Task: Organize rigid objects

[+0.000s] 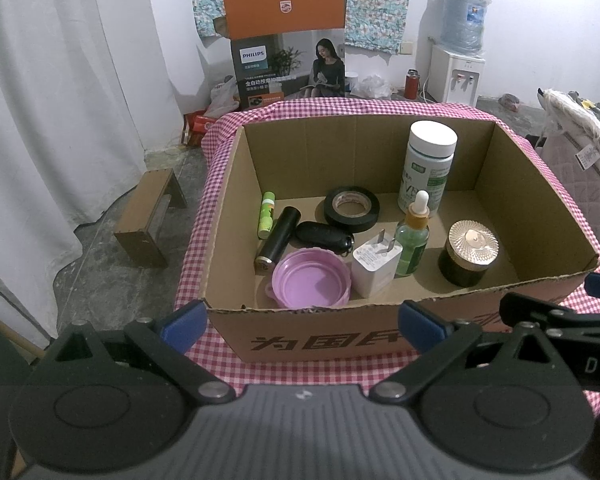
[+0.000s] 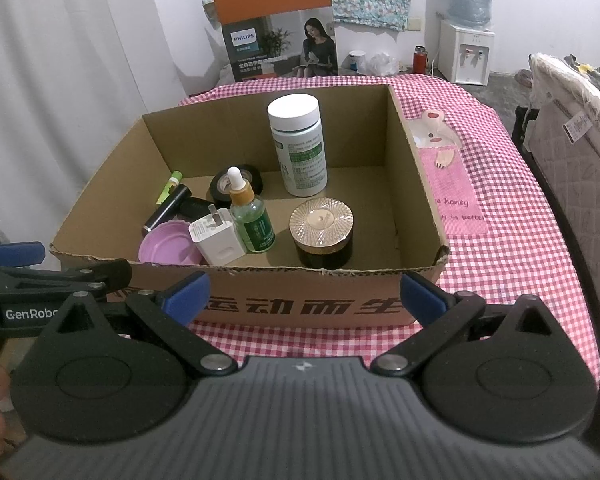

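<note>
An open cardboard box point(image 1: 324, 338) point(image 2: 300, 308) sits on a pink checked tablecloth. Inside stand a white-capped bottle point(image 1: 428, 166) point(image 2: 298, 148), a green dropper bottle point(image 1: 413, 240) point(image 2: 252, 216), a dark jar with a gold lid point(image 1: 468, 252) point(image 2: 322, 232) and a white charger point(image 1: 376, 268) point(image 2: 218, 240). A pink lid point(image 1: 310, 278) point(image 2: 168, 246), black tape roll point(image 1: 352, 209) point(image 2: 224, 182), black tube point(image 1: 278, 240), key fob point(image 1: 324, 235) and green stick point(image 1: 267, 214) lie at the left. My left gripper point(image 1: 302, 326) and right gripper point(image 2: 304, 296) hang open in front of the box, holding nothing.
A pink cloth with a cartoon print point(image 2: 448, 184) lies on the tablecloth point(image 2: 512, 248) right of the box. Behind stand a Philips carton point(image 1: 286, 40), a water dispenser point(image 1: 458, 72) and a red flask point(image 1: 412, 84). A low wooden stool point(image 1: 148, 216) is on the floor at left.
</note>
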The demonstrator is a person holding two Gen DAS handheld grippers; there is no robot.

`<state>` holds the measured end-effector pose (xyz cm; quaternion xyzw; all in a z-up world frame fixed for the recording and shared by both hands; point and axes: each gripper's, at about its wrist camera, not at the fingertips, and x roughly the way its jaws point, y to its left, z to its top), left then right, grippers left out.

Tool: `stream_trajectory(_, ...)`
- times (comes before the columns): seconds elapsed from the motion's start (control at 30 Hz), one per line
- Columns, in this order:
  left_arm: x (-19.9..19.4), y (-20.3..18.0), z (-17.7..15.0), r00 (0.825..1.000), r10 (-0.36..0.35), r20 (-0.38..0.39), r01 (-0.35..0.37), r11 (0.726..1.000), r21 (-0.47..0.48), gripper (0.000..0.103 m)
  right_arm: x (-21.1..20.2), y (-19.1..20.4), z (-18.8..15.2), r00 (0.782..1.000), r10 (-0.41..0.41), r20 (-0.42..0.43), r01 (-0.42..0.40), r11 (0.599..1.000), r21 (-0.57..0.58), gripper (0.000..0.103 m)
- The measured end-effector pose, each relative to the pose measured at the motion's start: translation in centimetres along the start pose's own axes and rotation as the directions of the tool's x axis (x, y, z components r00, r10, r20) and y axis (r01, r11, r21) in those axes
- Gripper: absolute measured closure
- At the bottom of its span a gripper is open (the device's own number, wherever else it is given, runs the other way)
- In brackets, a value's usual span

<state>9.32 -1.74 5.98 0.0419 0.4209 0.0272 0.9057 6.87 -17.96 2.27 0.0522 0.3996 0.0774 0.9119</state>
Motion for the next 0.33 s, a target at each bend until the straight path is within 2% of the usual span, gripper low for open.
stream_trajectory(0.33, 0.02, -0.08, -0.02, 1.000, 0.001, 0.000, -0.001, 1.000, 0.001, 0.001, 0.04, -0.04, 0.01, 1.000, 0.000, -0.003, 0.000, 1.000, 0.003, 0.001)
